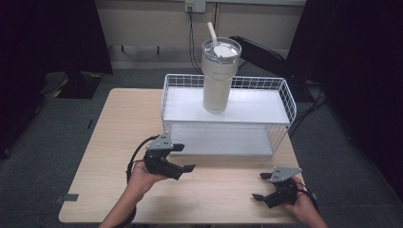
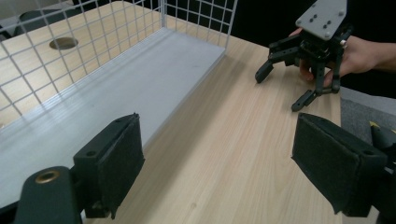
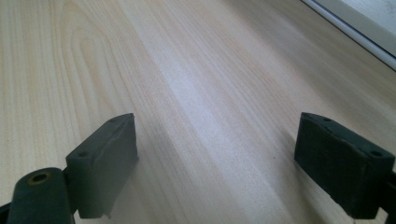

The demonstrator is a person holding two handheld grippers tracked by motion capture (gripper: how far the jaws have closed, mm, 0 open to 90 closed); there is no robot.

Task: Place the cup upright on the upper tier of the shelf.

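Note:
A cream tumbler (image 1: 217, 78) with a clear lid and a straw stands upright on the top shelf of a white wire rack (image 1: 167, 102). My left gripper (image 1: 187, 157) hovers just in front of the rack's lower shelf (image 2: 116, 88). It points right, and its jaws (image 2: 219, 158) stand wide apart with nothing between them. My right gripper (image 1: 259, 186) sits low near the table's front right corner and points left. It is open too, with bare wood between its pads (image 3: 217, 163). The left gripper view shows the right gripper (image 2: 280, 88) held in a hand.
The rack takes up the back right of the light wooden table (image 1: 114, 142). A round hole (image 2: 63, 43) in the tabletop shows through the rack's mesh. Dark curtains and cables lie beyond the table's far edge.

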